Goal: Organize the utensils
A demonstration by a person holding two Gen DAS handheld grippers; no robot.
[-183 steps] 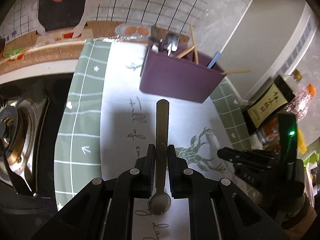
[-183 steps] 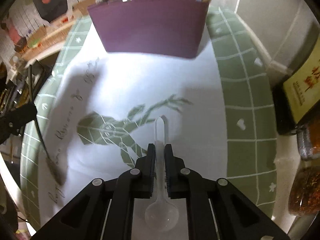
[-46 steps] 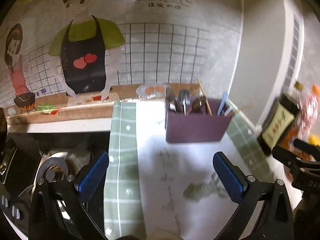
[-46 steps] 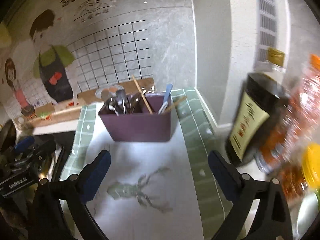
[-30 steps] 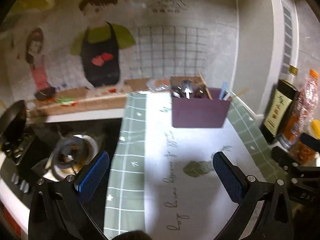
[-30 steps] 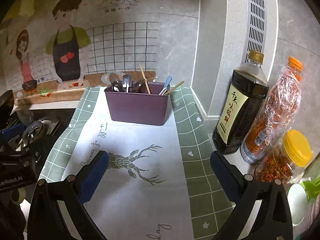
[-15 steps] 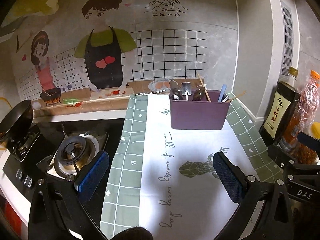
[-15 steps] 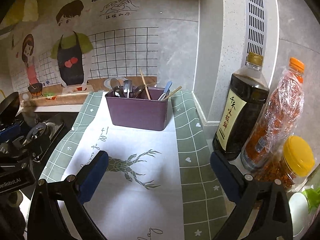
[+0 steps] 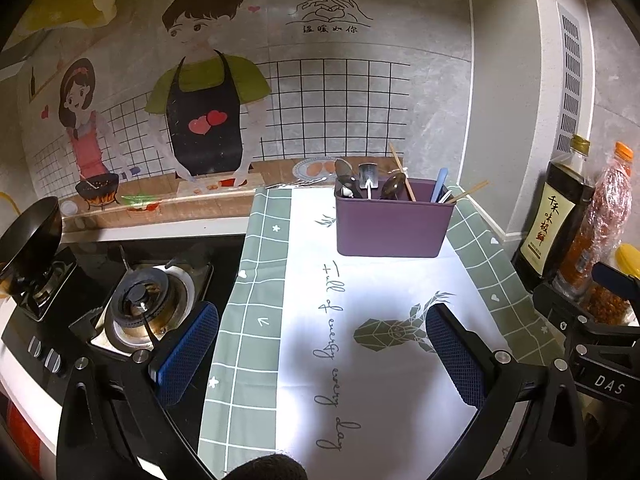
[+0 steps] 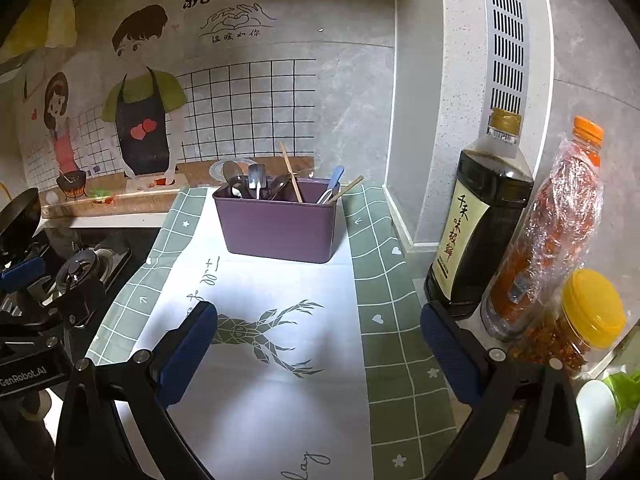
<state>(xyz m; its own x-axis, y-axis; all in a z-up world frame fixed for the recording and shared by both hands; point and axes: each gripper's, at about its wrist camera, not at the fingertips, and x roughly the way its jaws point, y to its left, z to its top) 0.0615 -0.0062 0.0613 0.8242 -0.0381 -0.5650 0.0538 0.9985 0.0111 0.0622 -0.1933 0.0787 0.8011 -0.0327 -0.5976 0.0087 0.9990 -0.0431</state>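
Both my claws, left gripper [image 9: 322,350] & right gripper [image 10: 318,350], spread wide, empty. Purple bin [image 9: 394,222] ahead holds the utensils; mat [image 10: 280,392] below bare. Looks done; next: just confirm, withdraw.

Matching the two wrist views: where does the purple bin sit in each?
Left wrist: purple bin upper centre-right, at the cloth's far end.
Right wrist: purple bin centre, slightly left.
Shared landmark: soy sauce bottle, right of it in both.
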